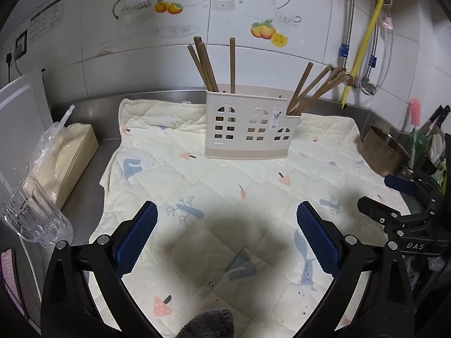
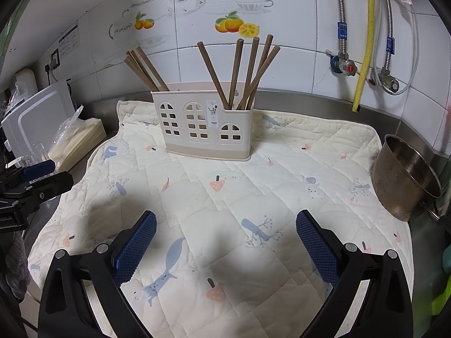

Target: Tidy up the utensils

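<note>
**Chopsticks in holder, both grippers empty**

Left gripper [image 1: 227,236] and right gripper [image 2: 225,245]: jaws spread, holding nothing. Chopsticks [image 2: 239,73] stand at 12 o'clock in holder [image 2: 203,129]. Judged light, stiff, slick; pinch the upper shafts.

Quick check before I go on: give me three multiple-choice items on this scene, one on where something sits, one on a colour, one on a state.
1. The metal bowl sits:
A. at the mat's right edge
B. inside the holder
C. on the wall

2. The gripper pads are:
A. red
B. blue
C. white

3. The holder's middle section holds:
A. a spoon
B. all the chopsticks
C. no chopsticks

Answers:
1 A, the bowl stands by the mat's right edge.
2 B, blue mesh pads show on both the left gripper and right gripper.
3 C, chopsticks rise only from the two end sections.
</note>
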A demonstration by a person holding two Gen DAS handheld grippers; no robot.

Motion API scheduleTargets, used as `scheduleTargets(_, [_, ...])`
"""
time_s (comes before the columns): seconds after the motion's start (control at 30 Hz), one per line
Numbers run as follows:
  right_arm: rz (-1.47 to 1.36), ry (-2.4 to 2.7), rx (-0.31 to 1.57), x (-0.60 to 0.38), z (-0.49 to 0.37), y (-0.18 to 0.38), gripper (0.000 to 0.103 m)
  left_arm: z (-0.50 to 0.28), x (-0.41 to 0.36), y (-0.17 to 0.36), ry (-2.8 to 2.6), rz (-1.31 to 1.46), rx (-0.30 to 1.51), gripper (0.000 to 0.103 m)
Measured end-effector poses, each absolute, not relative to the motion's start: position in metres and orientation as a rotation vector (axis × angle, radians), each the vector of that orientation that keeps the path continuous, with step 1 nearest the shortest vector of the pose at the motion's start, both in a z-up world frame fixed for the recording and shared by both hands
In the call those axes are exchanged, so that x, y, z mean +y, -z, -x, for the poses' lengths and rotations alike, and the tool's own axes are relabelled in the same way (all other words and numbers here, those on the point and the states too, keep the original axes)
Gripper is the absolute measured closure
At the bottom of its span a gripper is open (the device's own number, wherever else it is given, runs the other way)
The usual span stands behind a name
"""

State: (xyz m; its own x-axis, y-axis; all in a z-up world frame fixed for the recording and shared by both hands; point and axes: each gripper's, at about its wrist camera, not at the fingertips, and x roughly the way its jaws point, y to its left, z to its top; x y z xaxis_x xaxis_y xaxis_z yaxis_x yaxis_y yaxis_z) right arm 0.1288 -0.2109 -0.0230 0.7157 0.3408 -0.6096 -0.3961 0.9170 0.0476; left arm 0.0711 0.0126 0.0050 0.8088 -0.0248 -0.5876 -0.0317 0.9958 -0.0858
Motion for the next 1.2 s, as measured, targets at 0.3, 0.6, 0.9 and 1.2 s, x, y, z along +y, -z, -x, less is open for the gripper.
scheduleTargets(0.3, [0.092,-0.413,0.657,-0.2088,-0.1282,0.0229,0.007,-0.0674,0.012,-0.0071,0.031,0.132,0.61,0.005])
scheduleTargets(0.6, [0.089,-0.414,0.655,-0.2097,-0.1283,0.0227,0.007,-0.0679,0.0109,-0.0078,0.031,0.129,0.612,0.005])
scheduleTargets(0.9, [0.088,-0.412,0.656,-0.2106,-0.1292,0.0227,0.007,-0.0705,0.0104,-0.0071,0.011,0.113,0.628,0.005])
scheduleTargets(1.2, [0.089,-0.413,0.656,-0.2108,-0.1291,0.0225,0.007,-0.0701,0.0113,-0.0073,0.009,0.116,0.628,0.005])
